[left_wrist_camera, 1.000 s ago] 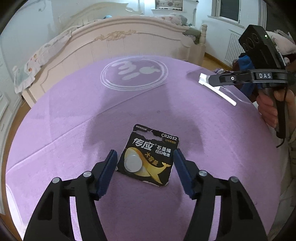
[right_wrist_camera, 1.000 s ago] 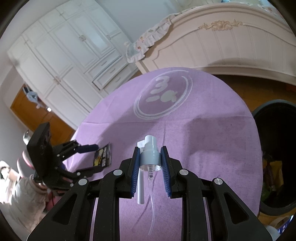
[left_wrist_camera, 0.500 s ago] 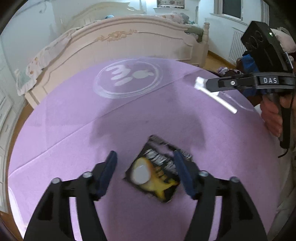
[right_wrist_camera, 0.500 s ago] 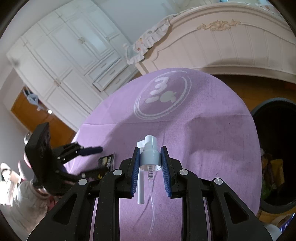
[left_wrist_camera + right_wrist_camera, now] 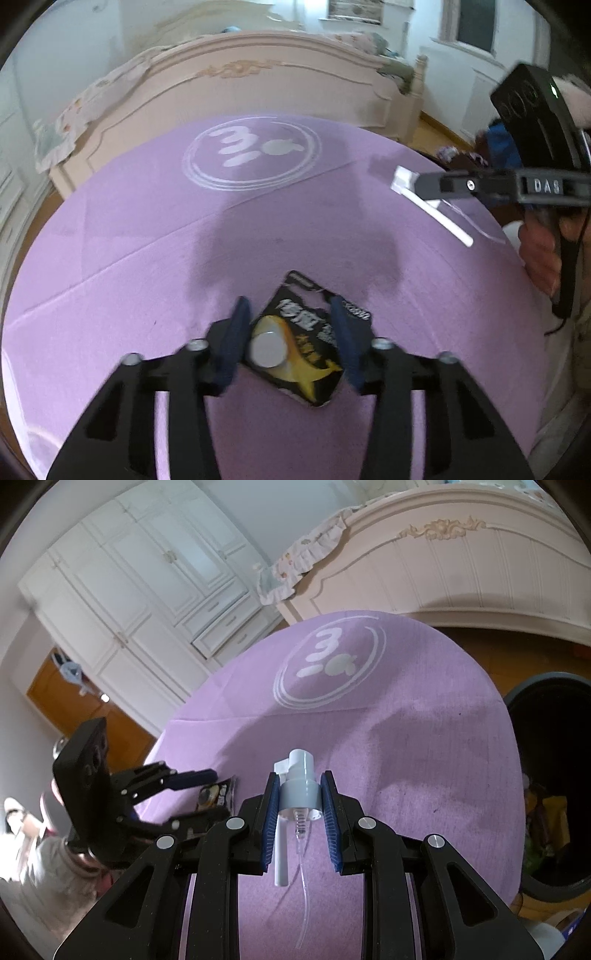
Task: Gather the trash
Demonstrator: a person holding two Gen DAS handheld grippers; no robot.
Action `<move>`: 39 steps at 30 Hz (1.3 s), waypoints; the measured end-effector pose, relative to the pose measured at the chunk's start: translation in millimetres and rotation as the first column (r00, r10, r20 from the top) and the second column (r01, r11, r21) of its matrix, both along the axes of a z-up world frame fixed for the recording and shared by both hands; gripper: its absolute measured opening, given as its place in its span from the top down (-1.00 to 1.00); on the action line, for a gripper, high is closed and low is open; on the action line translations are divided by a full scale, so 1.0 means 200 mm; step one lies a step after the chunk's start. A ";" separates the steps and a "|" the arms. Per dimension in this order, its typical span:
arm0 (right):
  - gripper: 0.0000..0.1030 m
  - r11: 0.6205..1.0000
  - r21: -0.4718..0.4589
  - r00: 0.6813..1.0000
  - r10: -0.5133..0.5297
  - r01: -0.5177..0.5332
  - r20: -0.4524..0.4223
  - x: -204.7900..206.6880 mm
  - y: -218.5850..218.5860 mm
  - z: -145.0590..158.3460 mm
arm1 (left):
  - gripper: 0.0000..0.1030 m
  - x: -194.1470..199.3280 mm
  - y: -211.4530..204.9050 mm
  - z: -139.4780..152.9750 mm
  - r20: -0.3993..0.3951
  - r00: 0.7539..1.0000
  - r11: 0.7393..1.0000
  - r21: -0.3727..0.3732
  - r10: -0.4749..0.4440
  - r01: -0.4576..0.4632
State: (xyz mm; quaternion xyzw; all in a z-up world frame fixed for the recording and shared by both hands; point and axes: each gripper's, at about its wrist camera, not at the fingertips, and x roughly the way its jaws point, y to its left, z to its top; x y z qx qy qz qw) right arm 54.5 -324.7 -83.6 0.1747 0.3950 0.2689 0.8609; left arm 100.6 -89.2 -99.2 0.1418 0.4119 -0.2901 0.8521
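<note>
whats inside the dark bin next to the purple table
Inside the bin, yellow and green trash shows near the left wall; the rest is too dark to make out.
</note>
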 end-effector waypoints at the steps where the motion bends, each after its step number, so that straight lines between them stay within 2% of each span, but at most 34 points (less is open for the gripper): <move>1: 0.54 1.000 0.000 1.000 0.001 -0.001 0.000 0.00 0.00 0.00 | 0.32 0.00 0.01 0.00 -0.009 1.000 1.000 -0.012 0.009 -0.009; 3: 0.54 1.000 0.001 1.000 0.007 -0.007 0.000 -0.01 0.00 0.01 | 0.32 -0.02 0.02 0.01 -0.031 0.999 0.999 -0.036 0.021 -0.022; 7: 0.54 1.000 -0.014 1.000 0.019 -0.018 0.011 -0.04 0.02 0.02 | 0.27 -0.08 0.03 0.04 -0.014 0.997 0.997 -0.020 0.077 -0.078; 8: 0.54 1.000 -0.014 1.000 0.019 -0.018 0.011 -0.04 0.01 0.02 | 0.20 -0.10 0.03 0.04 -0.019 0.996 0.995 -0.027 0.092 -0.093; 10: 0.54 1.000 -0.006 1.000 0.019 -0.019 0.006 -0.05 0.01 0.02 | -0.19 -0.12 0.04 0.04 -0.011 0.994 0.993 -0.013 0.113 -0.113; 11: 0.54 1.000 -0.002 1.000 0.018 -0.018 0.004 -0.05 0.01 0.02 | -0.48 -0.15 0.03 0.03 0.008 0.993 0.993 0.013 0.120 -0.120; 12: 0.54 1.000 0.003 1.000 0.016 -0.016 0.000 -0.05 0.00 0.01 | -0.61 -0.17 0.03 0.02 0.030 0.993 0.992 0.049 0.112 -0.113; 13: 0.54 1.000 0.006 1.000 0.014 -0.014 -0.004 -0.06 0.00 0.01 | -0.61 -0.19 0.02 0.01 0.045 0.994 0.992 0.082 0.095 -0.099; 15: 0.54 1.000 0.007 1.000 0.012 -0.012 -0.011 -0.06 0.00 0.00 | -0.64 -0.19 0.01 -0.01 0.022 0.998 0.992 0.112 0.062 -0.064; 18: 0.54 1.000 0.015 1.000 0.008 -0.008 -0.020 -0.07 -0.01 -0.02 | -0.71 -0.19 0.03 -0.01 0.009 1.000 0.994 0.109 0.001 -0.002; 20: 0.54 1.000 0.021 1.000 0.006 -0.005 -0.022 -0.08 -0.01 -0.03 | -0.68 -0.15 0.05 -0.02 -0.028 0.999 0.997 0.067 -0.034 0.036; 22: 0.54 1.000 0.028 1.000 0.001 0.000 -0.025 -0.09 -0.02 -0.03 | -0.60 -0.13 0.05 -0.01 -0.022 0.997 0.994 0.076 -0.078 0.080; 24: 0.54 0.999 0.037 1.000 -0.005 0.006 -0.024 -0.09 -0.03 -0.03 | -0.25 -0.14 0.02 0.00 -0.012 0.994 0.992 0.069 -0.108 0.109; 30: 0.54 0.997 0.070 1.000 -0.025 0.027 -0.017 -0.11 -0.07 -0.03 | -0.17 -0.15 -0.07 0.00 -0.007 0.992 0.990 0.070 -0.125 0.125; 31: 0.54 0.997 0.076 0.999 -0.028 0.029 -0.015 -0.12 -0.09 -0.03 | -0.02 -0.16 -0.08 0.00 -0.005 0.992 0.990 0.063 -0.128 0.128; 32: 0.54 0.996 0.080 0.999 -0.032 0.033 -0.014 -0.13 -0.09 -0.03 | 0.42 -0.16 -0.08 0.00 -0.005 0.992 0.991 0.048 -0.123 0.123; 34: 0.54 0.995 0.091 0.999 -0.043 0.044 -0.013 -0.14 -0.12 -0.03 | 0.43 -0.14 -0.11 0.00 -0.045 0.995 0.996 0.006 -0.089 0.089; 37: 0.54 0.992 0.109 0.998 -0.062 0.064 -0.014 -0.15 -0.18 -0.04 | 0.43 -0.13 -0.16 0.00 -0.023 0.996 0.996 0.031 -0.085 0.086; 39: 0.54 0.990 0.117 0.997 -0.075 0.076 -0.014 -0.17 -0.22 -0.04 | 0.40 -0.11 -0.18 0.01 -0.052 0.996 0.997 0.007 -0.075 0.075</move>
